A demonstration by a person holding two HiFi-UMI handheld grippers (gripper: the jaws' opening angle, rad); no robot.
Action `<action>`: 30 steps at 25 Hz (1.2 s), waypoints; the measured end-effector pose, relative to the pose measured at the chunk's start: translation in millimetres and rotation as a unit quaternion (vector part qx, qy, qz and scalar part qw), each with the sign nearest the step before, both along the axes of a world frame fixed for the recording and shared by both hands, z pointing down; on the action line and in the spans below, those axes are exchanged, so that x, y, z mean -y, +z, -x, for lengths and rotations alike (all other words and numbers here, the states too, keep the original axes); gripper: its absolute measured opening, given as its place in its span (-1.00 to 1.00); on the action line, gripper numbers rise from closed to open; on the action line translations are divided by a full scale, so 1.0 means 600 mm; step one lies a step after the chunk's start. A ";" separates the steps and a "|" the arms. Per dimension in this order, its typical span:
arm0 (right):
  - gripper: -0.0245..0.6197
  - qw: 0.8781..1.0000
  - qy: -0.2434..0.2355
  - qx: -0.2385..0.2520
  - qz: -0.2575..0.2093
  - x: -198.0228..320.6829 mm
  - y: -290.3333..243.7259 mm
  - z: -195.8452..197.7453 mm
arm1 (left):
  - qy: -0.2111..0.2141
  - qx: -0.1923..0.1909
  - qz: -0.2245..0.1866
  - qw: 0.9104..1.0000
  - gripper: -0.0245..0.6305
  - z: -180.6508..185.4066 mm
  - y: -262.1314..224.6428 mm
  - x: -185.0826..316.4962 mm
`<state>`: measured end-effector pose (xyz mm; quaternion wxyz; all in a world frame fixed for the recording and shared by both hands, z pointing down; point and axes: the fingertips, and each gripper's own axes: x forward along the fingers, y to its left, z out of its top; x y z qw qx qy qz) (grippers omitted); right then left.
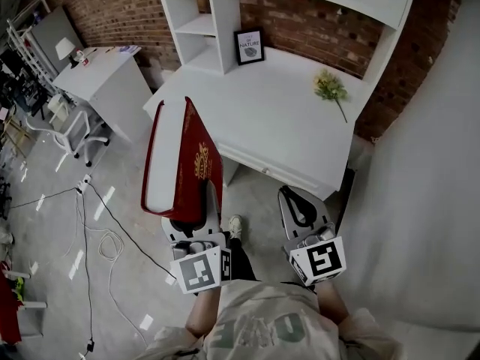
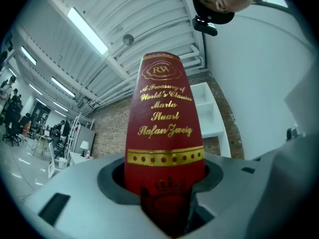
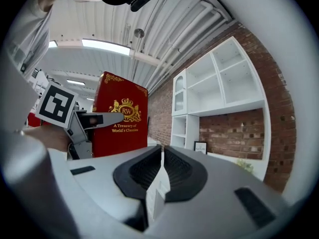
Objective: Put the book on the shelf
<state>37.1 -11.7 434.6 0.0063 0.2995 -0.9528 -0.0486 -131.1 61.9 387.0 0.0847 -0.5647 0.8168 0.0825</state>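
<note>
- My left gripper is pinching a dark red hardback book with gold lettering. The jaws clamp the bottom of its spine.
- The book stands upright in the grip, spine facing back at me and the page edges on its left. The cover with the gold crest faces right, towards my other hand.
- It's up in the air at the near-left edge of the white desk, so it's not on any shelf yet.
- My right gripper has its jaws pressed together with nothing between them. It sits just right of the book, near me and short of the desk's near edge.
- The white shelf unit stands at the far left of the desk, against the red brick wall.
- A small black-framed picture leans just right of the shelf unit.
- A sprig of yellow-green flowers lies on the desk's far right.
- Left of me, a black cable trails across the grey floor.
</note>
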 end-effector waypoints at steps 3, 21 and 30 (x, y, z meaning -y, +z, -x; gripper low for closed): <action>-0.87 1.000 0.012 0.013 -0.013 0.071 -0.044 0.070 | 0.020 0.013 -0.010 1.000 -0.16 0.058 -0.028 0.086; -0.87 0.989 0.127 0.066 -0.031 0.478 -0.204 0.324 | 0.137 0.039 -0.041 0.989 -0.16 0.302 -0.137 0.530; -0.87 0.986 0.149 0.074 -0.013 0.547 -0.201 0.310 | 0.152 0.015 0.011 0.988 -0.16 0.295 -0.110 0.596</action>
